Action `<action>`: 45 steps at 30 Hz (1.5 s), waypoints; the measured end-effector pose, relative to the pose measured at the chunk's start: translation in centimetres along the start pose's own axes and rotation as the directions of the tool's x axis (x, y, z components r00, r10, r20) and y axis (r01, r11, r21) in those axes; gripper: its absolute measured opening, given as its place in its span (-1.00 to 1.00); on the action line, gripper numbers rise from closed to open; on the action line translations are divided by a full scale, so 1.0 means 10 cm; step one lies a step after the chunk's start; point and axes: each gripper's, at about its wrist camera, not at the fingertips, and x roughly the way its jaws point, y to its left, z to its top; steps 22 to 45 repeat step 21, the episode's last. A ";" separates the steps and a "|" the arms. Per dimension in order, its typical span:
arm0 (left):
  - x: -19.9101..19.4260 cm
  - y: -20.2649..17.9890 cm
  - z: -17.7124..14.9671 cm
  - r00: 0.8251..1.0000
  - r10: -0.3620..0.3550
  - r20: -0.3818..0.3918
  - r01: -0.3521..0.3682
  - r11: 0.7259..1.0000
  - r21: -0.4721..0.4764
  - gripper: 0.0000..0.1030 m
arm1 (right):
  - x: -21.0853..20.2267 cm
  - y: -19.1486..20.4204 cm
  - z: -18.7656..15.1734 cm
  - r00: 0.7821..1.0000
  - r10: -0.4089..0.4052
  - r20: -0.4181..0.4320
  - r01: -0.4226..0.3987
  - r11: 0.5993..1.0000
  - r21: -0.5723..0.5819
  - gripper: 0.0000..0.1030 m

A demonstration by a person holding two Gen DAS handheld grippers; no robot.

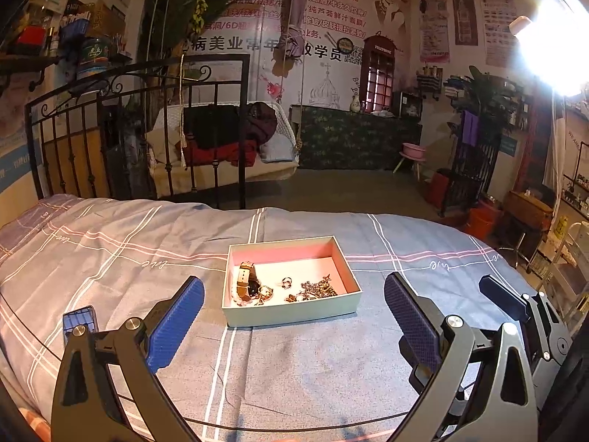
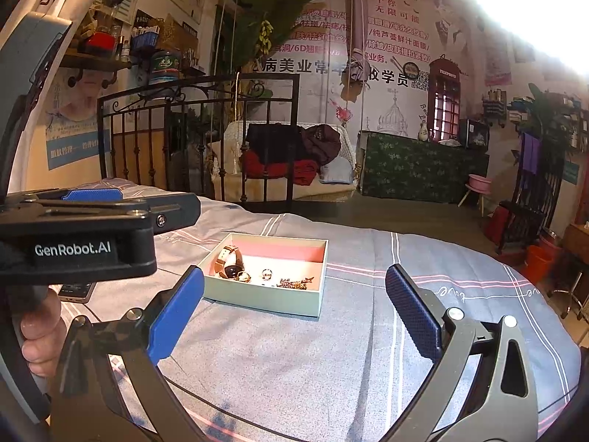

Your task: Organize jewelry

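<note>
A pale green box (image 1: pixel 291 311) with pink inner walls lies open on the grey checked bedspread (image 1: pixel 294 368). Inside it are a brown-strap watch (image 1: pixel 244 280), a gold piece (image 1: pixel 264 293), a ring (image 1: pixel 286 282) and a tangled chain (image 1: pixel 320 289). My left gripper (image 1: pixel 294 281) stands open just short of the box, with nothing between its blue pads. The right wrist view shows the same box (image 2: pixel 265 302), watch (image 2: pixel 230 261), ring (image 2: pixel 266 274) and chain (image 2: pixel 294 283). My right gripper (image 2: pixel 294 272) is open and empty, to the right of the left gripper (image 2: pixel 92 199).
A phone-like device (image 1: pixel 79 322) lies on the bedspread left of the box. A black iron bed rail (image 1: pixel 147 118) stands behind the bed, and beyond it hangs a swing seat piled with clothes (image 1: pixel 228 136). A hand (image 2: pixel 36 331) grips the left tool's handle. A bright lamp (image 1: pixel 552 48) glares at upper right.
</note>
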 end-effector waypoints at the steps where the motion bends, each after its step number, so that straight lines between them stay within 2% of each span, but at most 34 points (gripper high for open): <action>1: 0.00 0.01 0.00 1.000 -0.001 -0.002 0.001 1.000 -0.003 0.88 | 0.00 0.00 0.00 1.000 0.001 0.001 -0.001 1.000 0.000 0.89; 7: 0.00 0.00 0.00 1.000 -0.002 -0.001 0.002 1.000 -0.005 0.88 | -0.01 0.01 -0.01 1.000 0.003 0.001 -0.003 1.000 -0.005 0.89; 9: -0.02 0.00 -0.01 1.000 0.020 0.013 -0.019 1.000 -0.015 0.88 | -0.01 0.01 -0.02 1.000 0.004 0.000 -0.004 1.000 -0.006 0.89; 12: -0.03 -0.05 -0.01 0.998 0.055 0.033 -0.056 0.998 0.025 0.88 | -0.02 0.02 -0.02 1.000 0.004 -0.001 -0.004 1.000 -0.010 0.89; 16: 0.00 -0.04 0.00 0.999 0.049 0.009 -0.049 0.999 0.008 0.88 | -0.02 0.03 -0.02 1.000 0.004 -0.002 -0.004 1.000 -0.008 0.89; 45: 0.00 -0.05 0.00 0.999 0.044 0.010 -0.044 0.999 0.012 0.88 | -0.02 0.03 -0.02 1.000 0.005 -0.005 -0.005 1.000 -0.012 0.89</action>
